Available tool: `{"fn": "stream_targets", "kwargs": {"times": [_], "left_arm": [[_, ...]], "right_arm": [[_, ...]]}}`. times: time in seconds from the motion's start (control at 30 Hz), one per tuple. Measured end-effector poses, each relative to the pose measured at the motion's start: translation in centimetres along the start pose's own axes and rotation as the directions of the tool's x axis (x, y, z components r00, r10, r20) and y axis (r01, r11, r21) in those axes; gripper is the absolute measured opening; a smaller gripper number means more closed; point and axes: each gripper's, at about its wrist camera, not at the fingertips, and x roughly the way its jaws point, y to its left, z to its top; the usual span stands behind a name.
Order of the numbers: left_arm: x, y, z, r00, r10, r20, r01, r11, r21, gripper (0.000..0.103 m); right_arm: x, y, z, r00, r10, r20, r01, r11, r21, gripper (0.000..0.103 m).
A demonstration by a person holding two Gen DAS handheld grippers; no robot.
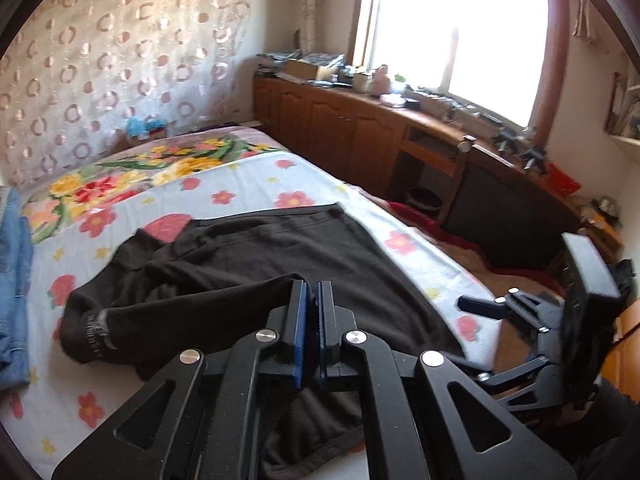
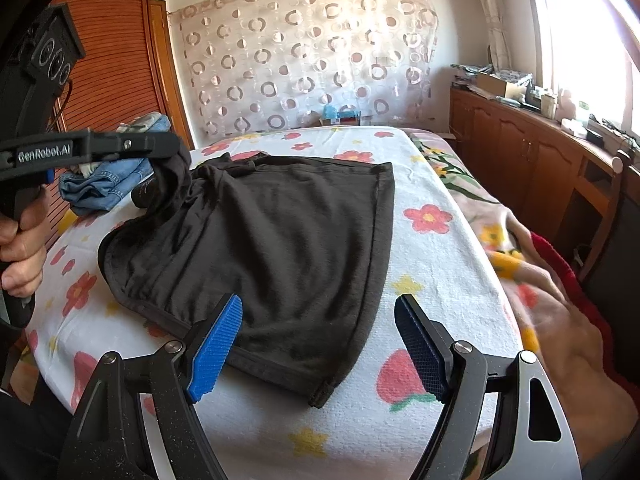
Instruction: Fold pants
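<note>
On a bed covered by a white flower-printed towel blanket (image 2: 432,264), dark brown knit pants (image 2: 280,248) lay partly folded across the middle. At the blanket's left edge, the left gripper (image 1: 313,308) was clamped on a lifted fold of the pants. Near the front edge, the right gripper (image 2: 318,344) hovered with blue pads (image 2: 218,344) spread apart. Crumpled blue jeans (image 2: 104,184) sat at the far left corner.

The left gripper (image 1: 313,296) covers the bit of black pants (image 1: 248,256) it's pinching, the jeans (image 1: 14,280) run off the left edge, and the stuff on the cabinet top (image 1: 384,92) is too small and washed-out to identify.
</note>
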Motion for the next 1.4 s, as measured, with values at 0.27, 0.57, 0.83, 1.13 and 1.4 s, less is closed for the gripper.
{"fn": "stream_targets", "kwargs": {"times": [0.27, 0.57, 0.83, 1.13, 1.4], "left_arm": [[-2.5, 1.2, -1.2, 0.996, 0.073, 0.047, -0.072, 0.997, -0.008, 0.053], [-3.6, 5.0, -4.6, 0.991, 0.133, 0.012, -0.132, 0.989, -0.066, 0.080], [-1.6, 6.8, -7.8, 0.984, 0.156, -0.088, -0.165, 0.981, -0.104, 0.080], [-0.8, 7.1, -9.7, 0.980, 0.152, -0.126, -0.167, 0.979, -0.120, 0.080], [-1.0, 7.5, -10.0, 0.983, 0.139, -0.122, -0.156, 0.977, -0.148, 0.080]], "right_arm": [[0.2, 0.3, 0.2, 1.000, 0.005, -0.006, -0.005, 1.000, -0.004, 0.080], [0.8, 1.0, 1.0, 1.000, 0.011, -0.003, -0.012, 1.000, -0.029, 0.078], [1.7, 1.5, 2.6, 0.998, 0.063, 0.000, -0.063, 0.996, -0.062, 0.053], [3.8, 2.0, 4.9, 0.993, 0.116, 0.000, -0.116, 0.991, -0.072, 0.039], [7.7, 2.2, 5.1, 0.985, 0.143, -0.098, -0.150, 0.986, -0.073, 0.033]]}}
